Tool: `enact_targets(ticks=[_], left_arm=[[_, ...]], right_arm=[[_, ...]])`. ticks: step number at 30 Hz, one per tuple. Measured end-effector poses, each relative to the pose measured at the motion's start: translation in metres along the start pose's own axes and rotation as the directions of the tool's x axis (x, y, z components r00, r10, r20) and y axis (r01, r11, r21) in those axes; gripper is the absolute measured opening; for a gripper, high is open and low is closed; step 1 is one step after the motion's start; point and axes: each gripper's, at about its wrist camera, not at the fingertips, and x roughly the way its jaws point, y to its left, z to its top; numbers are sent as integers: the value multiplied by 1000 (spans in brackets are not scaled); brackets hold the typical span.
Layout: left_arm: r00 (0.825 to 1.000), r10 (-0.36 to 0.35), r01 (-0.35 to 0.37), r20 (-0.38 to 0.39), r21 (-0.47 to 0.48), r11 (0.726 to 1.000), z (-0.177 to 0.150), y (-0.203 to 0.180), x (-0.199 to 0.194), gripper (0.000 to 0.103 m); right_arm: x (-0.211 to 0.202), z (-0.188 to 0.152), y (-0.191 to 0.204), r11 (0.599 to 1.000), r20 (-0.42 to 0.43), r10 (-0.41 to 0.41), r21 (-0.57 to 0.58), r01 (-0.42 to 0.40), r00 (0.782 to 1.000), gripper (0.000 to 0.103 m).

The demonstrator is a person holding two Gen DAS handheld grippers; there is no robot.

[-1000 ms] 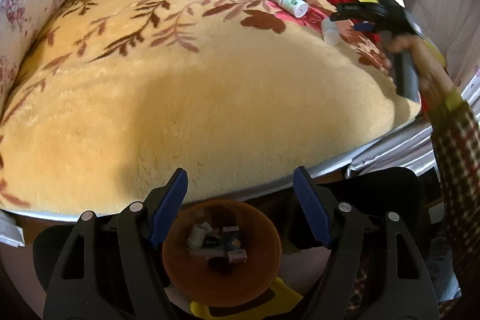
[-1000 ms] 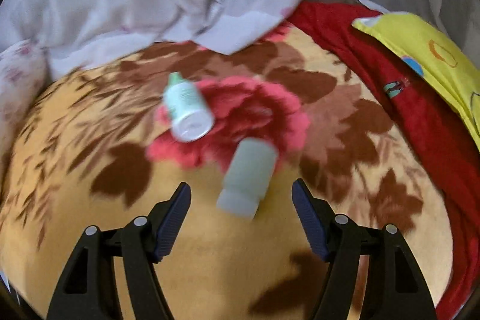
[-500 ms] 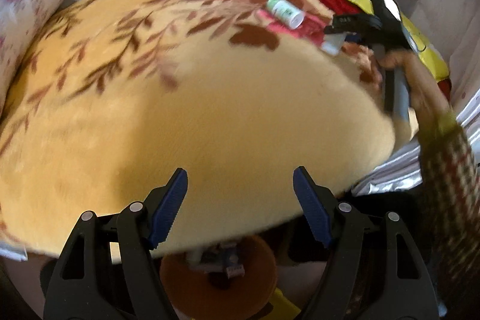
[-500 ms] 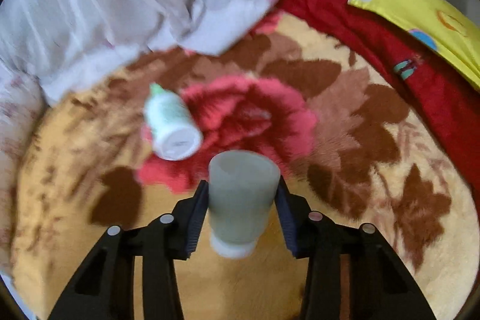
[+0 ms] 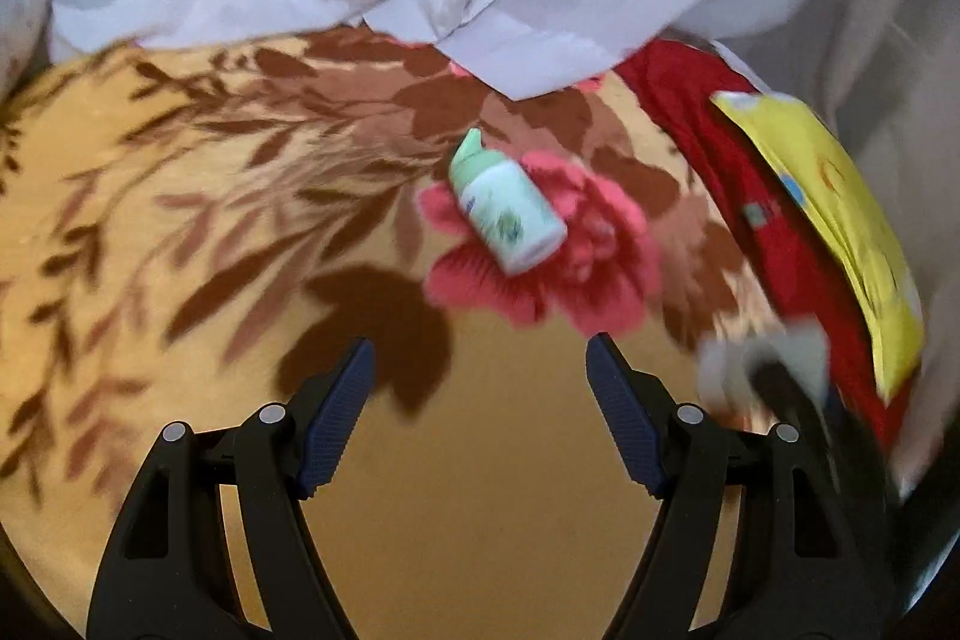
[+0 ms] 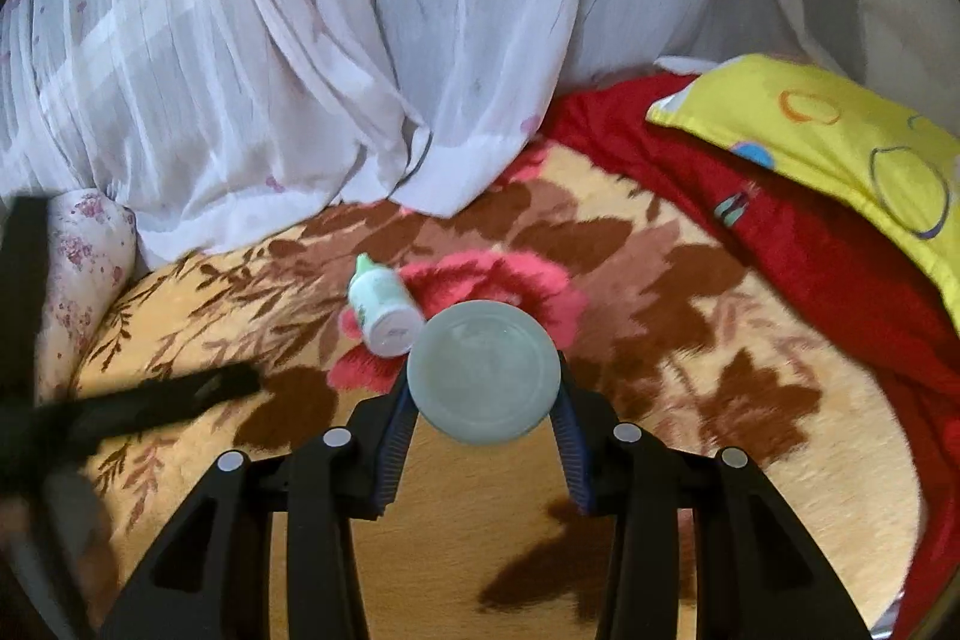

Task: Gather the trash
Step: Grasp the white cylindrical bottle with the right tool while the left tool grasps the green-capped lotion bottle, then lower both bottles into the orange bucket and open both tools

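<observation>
- Right tongs grip a pale grey bottle, having closed on it.
- Left tongs gape empty over the blanket, near a green-capped bottle.

The right tongs had just clamped down on a pale grey bottle, its round bottom facing the camera, held up off the floral blanket. A green-capped bottle lay on its side just behind, on the pink flower. White curtain hung behind, yellow pillow off right.
</observation>
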Motion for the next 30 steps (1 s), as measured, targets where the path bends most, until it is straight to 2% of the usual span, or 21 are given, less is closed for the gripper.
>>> enact_targets(ticks=[4,7,11,15,19,20,21,22,27,30], left_arm=[[998,25,-30,-59,-92,995,31,-5,49,71],[996,65,-73,-66,-130,989,45,-9,74,71],[994,94,-100,-50,-152,983,59,-13,93,71],[992,103,-113,-66,-165,980,69,-16,110,71],[994,76,-92,-84,-200,976,71,-11,124,71],[994,78,-92,-77,-199,976,71,-11,125,70],[996,69,-79,-57,-180,980,71,-13,124,60],[998,52,-59,-45,-157,986,71,-15,123,56],[997,80,-80,3,-47,996,63,-19,104,55],[996,88,-88,35,1,996,52,-12,78,54]], right_arm=[[-5,1,-10,1000,25,10,9,-10,1000,42],[-7,2,-12,1000,35,10,4,-10,999,42],[-9,2,-11,1000,44,19,-3,-19,999,42],[-7,0,-7,999,39,31,-9,-31,999,42],[-6,0,-5,999,39,30,-14,-29,999,42],[-6,-1,-5,999,39,29,-15,-29,999,42],[-6,-1,-4,1000,38,27,-16,-26,999,42],[-6,-1,-4,1000,36,24,-17,-23,999,42],[-7,0,-4,1000,42,19,-18,-19,999,42],[-8,0,-1,999,43,24,-24,-23,999,42]])
